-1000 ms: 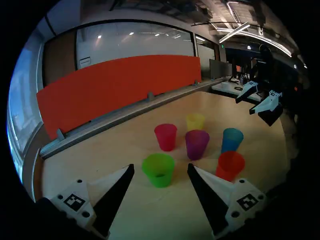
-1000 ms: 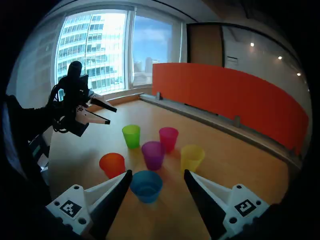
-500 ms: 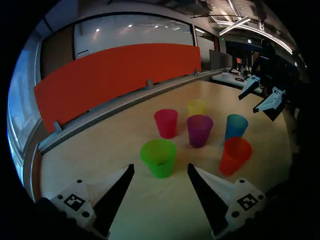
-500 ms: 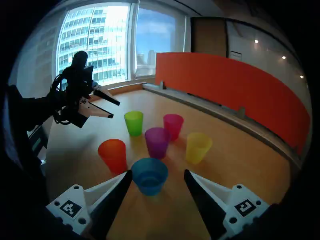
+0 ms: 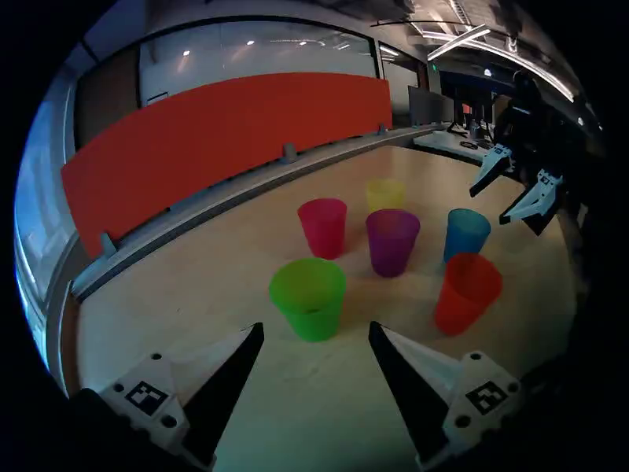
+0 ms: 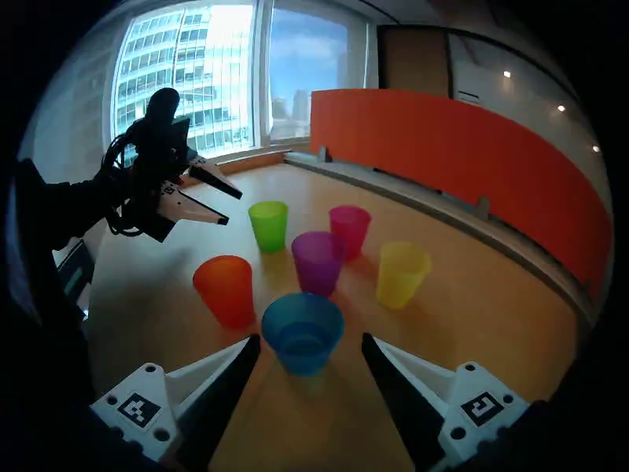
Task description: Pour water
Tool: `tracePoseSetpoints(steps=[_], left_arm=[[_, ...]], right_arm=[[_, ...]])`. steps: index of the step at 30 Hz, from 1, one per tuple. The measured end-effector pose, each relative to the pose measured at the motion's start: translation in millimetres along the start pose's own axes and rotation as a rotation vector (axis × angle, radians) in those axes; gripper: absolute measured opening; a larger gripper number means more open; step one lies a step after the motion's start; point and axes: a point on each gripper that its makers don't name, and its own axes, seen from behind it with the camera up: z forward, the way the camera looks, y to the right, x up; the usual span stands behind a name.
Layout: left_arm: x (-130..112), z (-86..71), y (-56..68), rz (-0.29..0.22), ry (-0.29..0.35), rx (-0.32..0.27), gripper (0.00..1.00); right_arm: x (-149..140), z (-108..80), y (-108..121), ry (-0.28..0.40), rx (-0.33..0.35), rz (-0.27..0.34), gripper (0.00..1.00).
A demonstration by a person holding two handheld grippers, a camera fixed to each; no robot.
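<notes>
Left gripper view: purple cup [image 5: 391, 242] half-hides yellow cup [image 5: 384, 193].

The tabletop [image 5: 165, 307] is pale wood — smooth, softly sheened. On it the green cup [image 5: 308, 297] and blue cup [image 6: 302, 334] look like translucent plastic; the orange panel [image 5: 220, 134] behind looks matt.

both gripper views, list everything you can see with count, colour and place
green cup: one, green, just ahead of the left gripper
pink cup: one, pink, behind the green cup
purple cup: one, purple, middle of the group
yellow cup: one, yellow, behind the purple cup
blue cup: one, blue, just ahead of the right gripper
orange cup: one, orange, beside the blue cup
table: one, light wood, under the cups
divider panel: one, orange-red, along the table edge
left gripper: one, white and black, open
right gripper: one, white and black, open
</notes>
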Motion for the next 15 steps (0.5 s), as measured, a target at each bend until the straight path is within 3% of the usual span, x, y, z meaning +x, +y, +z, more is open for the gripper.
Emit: tracePoseSetpoints(steps=[15], left_arm=[[-6, 10.2, 0.8, 0.013, -0.021, -0.011, 1.00]], right_arm=[[-13, 23.6, -6, -0.027, 0.019, 0.000, 1.00]])
